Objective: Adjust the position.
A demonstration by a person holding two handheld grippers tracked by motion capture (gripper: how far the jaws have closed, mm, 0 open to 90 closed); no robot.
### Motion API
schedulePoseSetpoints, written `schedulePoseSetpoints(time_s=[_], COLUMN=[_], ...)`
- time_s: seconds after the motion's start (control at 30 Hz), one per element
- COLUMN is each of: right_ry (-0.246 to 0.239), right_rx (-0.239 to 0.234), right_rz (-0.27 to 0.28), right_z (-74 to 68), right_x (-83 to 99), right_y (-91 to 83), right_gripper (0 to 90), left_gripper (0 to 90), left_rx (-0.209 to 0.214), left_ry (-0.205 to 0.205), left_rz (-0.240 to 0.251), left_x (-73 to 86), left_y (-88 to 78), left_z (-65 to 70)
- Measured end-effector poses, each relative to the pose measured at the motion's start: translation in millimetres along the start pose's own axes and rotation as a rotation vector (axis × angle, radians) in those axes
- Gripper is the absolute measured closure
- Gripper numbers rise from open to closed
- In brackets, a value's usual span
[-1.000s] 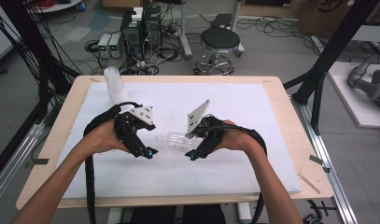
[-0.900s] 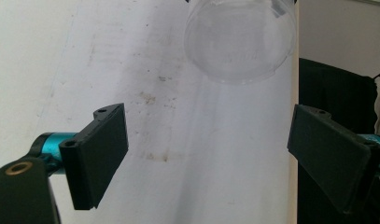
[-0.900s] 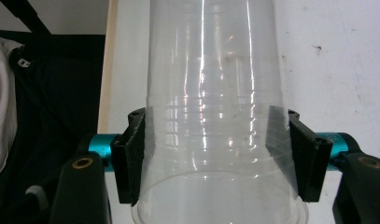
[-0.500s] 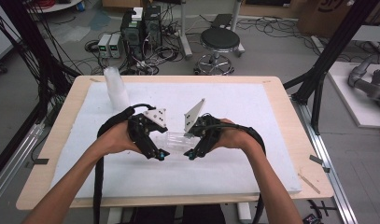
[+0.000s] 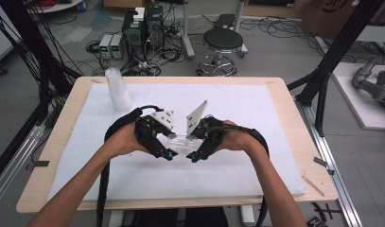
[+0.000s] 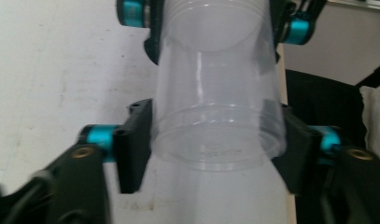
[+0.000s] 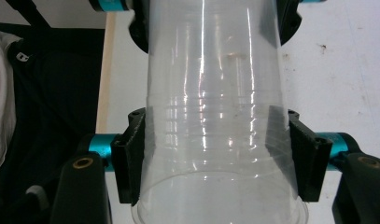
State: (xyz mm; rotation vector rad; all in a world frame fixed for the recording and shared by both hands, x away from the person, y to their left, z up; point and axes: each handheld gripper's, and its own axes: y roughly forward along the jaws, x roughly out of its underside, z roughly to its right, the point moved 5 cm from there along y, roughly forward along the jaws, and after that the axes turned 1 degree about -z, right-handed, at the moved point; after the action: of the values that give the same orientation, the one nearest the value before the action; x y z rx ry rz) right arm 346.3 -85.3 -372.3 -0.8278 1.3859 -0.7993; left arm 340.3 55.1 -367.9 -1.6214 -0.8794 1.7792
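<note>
With both tongs, left (image 5: 167, 154) & right (image 5: 195, 156), clenched on the nested clear cups (image 5: 180, 141) just this side of the cup stack (image 5: 118, 90), we pull straight apart, w/o crushing.

Both forearms reach in from the table's near edge and converge near its middle. The left gripper (image 5: 170, 155) has just closed its jaws, apparently pressing something between them. Facing it tip to tip, the right gripper (image 5: 194, 157) is likewise clamped.
</note>
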Motion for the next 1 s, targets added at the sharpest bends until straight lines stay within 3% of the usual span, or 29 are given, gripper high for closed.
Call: schedulePoseSetpoints(time_s=[0.13,0.27,0.3,0.37,0.43,0.47,0.67,0.77,1.0], right_ry=[-0.003,-0.002,-0.004,0.006,0.007,0.007,0.011,0.014,0.037], right_rx=[-0.004,-0.002,-0.004,-0.023,-0.012,-0.007,0.005,0.021,0.055], right_rz=[-0.002,0.001,0.001,0.009,0.014,0.020,0.074,0.111,0.259], right_z=[0.2,0.4,0.3,-0.8,-1.2,-0.6,1.6,2.7,4.9], right_x=[0.3,0.3,0.4,0.1,-0.5,-0.6,-0.1,-1.2,-2.8], right_y=[0.8,0.6,1.0,3.2,4.4,4.6,1.5,-3.6,-23.7], right_gripper=[33.8,32.0,28.6,12.1,12.3,12.3,12.3,12.3,12.3], left_gripper=[41.4,41.6,41.6,41.6,41.7,41.6,41.6,41.6,41.6], left_rx=[0.002,0.002,0.001,-0.001,-0.003,-0.005,-0.011,-0.020,-0.044], left_ry=[-0.021,-0.015,-0.014,-0.014,-0.028,-0.010,-0.018,-0.029,-0.069], left_rz=[0.010,0.005,0.004,-0.002,0.012,-0.003,0.009,0.038,0.204], left_x=[-0.2,0.0,0.0,0.7,0.7,1.4,5.7,11.4,32.2], left_y=[1.7,0.7,0.6,0.0,0.9,0.0,1.1,2.6,6.2], left_z=[0.9,0.4,0.5,0.2,1.2,0.2,-0.7,-1.9,-0.9])
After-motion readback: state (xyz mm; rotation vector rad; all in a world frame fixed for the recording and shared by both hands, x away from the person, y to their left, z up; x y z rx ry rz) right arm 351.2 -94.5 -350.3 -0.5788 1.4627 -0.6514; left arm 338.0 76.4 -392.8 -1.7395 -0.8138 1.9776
